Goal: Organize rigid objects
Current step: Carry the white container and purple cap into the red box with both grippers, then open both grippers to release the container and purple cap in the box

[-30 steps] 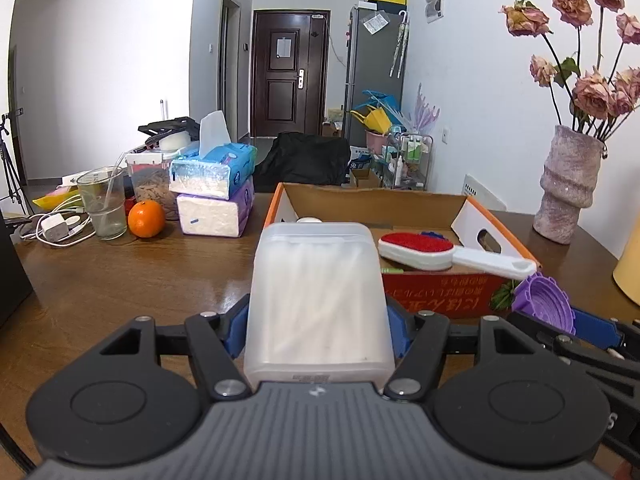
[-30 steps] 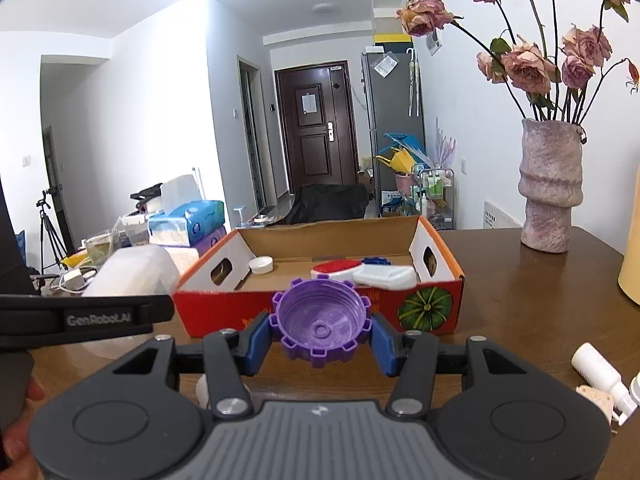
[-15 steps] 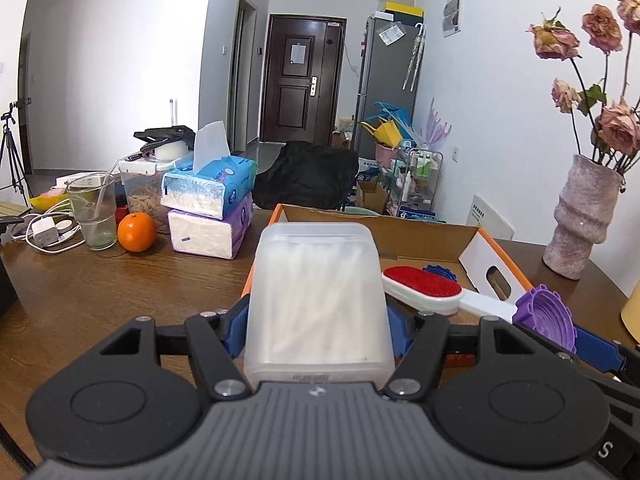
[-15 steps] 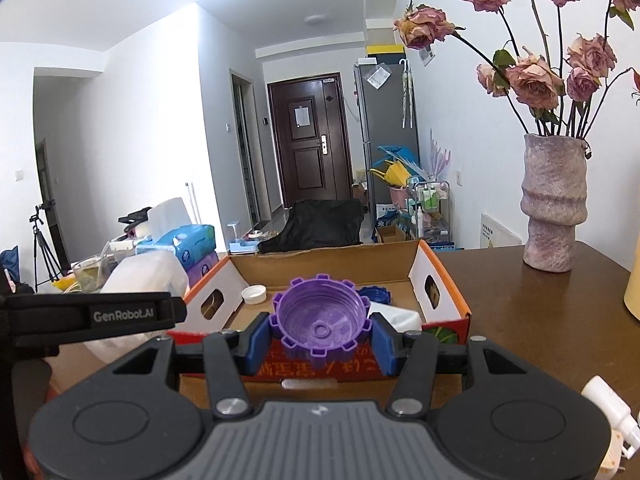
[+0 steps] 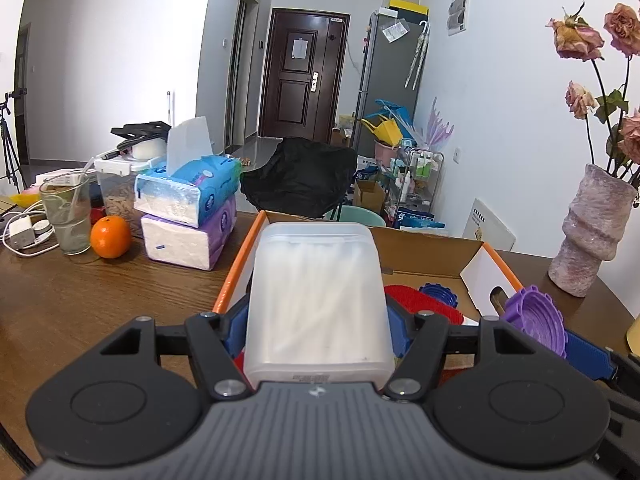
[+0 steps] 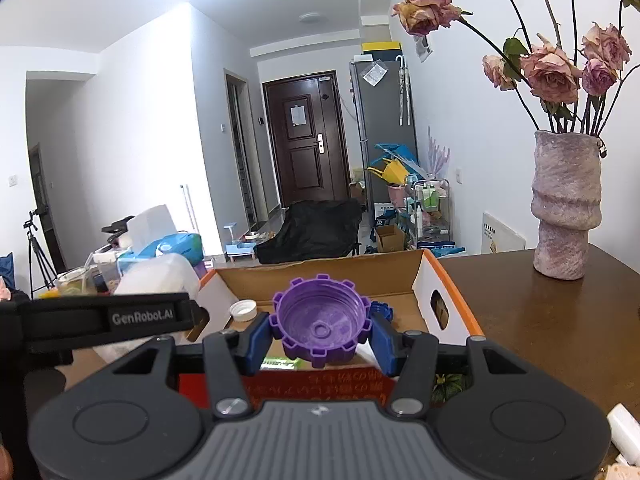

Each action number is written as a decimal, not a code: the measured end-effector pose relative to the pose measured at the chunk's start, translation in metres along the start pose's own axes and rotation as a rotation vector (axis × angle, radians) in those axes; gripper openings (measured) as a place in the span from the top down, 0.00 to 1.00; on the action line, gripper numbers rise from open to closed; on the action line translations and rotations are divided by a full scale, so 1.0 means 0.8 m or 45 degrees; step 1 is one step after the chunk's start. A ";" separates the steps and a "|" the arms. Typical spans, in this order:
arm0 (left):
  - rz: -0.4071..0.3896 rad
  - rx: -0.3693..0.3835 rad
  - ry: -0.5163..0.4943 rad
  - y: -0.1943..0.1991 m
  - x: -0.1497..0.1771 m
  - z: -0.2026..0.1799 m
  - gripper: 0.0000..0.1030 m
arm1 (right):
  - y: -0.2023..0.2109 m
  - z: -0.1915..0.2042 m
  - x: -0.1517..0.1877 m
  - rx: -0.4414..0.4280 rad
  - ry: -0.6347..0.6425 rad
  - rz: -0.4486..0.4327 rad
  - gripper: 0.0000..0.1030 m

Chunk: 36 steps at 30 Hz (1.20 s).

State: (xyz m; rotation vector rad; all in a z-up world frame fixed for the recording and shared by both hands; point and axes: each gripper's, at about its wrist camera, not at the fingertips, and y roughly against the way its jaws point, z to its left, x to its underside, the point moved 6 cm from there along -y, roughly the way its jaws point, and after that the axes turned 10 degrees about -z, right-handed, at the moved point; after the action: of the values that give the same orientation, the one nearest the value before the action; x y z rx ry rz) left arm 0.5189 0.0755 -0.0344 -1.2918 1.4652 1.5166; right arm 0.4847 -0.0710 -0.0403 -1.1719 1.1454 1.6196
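My left gripper [image 5: 318, 322] is shut on a translucent white plastic box of cotton swabs [image 5: 318, 300], held over the near left edge of an open cardboard box [image 5: 424, 246]. My right gripper [image 6: 320, 336] is shut on a purple notched lid [image 6: 319, 328], hovering above the same cardboard box [image 6: 434, 292]. That lid [image 5: 534, 322] also shows at the right of the left wrist view. Inside the box lie a red brush [image 5: 420, 304], a blue notched lid [image 5: 438, 294] and a small white cap [image 6: 243, 309]. The swab box [image 6: 160, 276] appears left in the right wrist view.
A stone vase with dried roses [image 6: 566, 208] stands on the wooden table [image 6: 540, 320] at the right. Stacked tissue packs [image 5: 188, 208], an orange [image 5: 110, 237], a glass [image 5: 70, 216] and a charger [image 5: 20, 232] crowd the left. A white bottle [image 6: 624, 428] lies at the near right.
Both grippers have moved forward toward and over the cardboard box, each still holding its object. The box front now lies under the fingers; the vase looms closer.
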 end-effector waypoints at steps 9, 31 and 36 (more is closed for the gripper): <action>0.002 -0.008 0.006 -0.033 -0.008 -0.004 0.35 | -0.037 -0.012 -0.007 0.016 -0.012 -0.005 0.50; 0.012 -0.030 -0.029 -0.108 -0.024 -0.014 0.35 | -0.116 -0.020 -0.012 0.040 0.043 0.013 0.50; 0.022 -0.038 -0.043 -0.122 -0.023 -0.015 0.35 | -0.129 -0.020 -0.010 0.051 0.061 0.027 0.50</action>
State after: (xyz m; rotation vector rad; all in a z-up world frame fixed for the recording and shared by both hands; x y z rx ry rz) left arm 0.6181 0.0822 -0.0472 -1.2680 1.4407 1.5694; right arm 0.5877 -0.0610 -0.0563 -1.1826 1.2190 1.5846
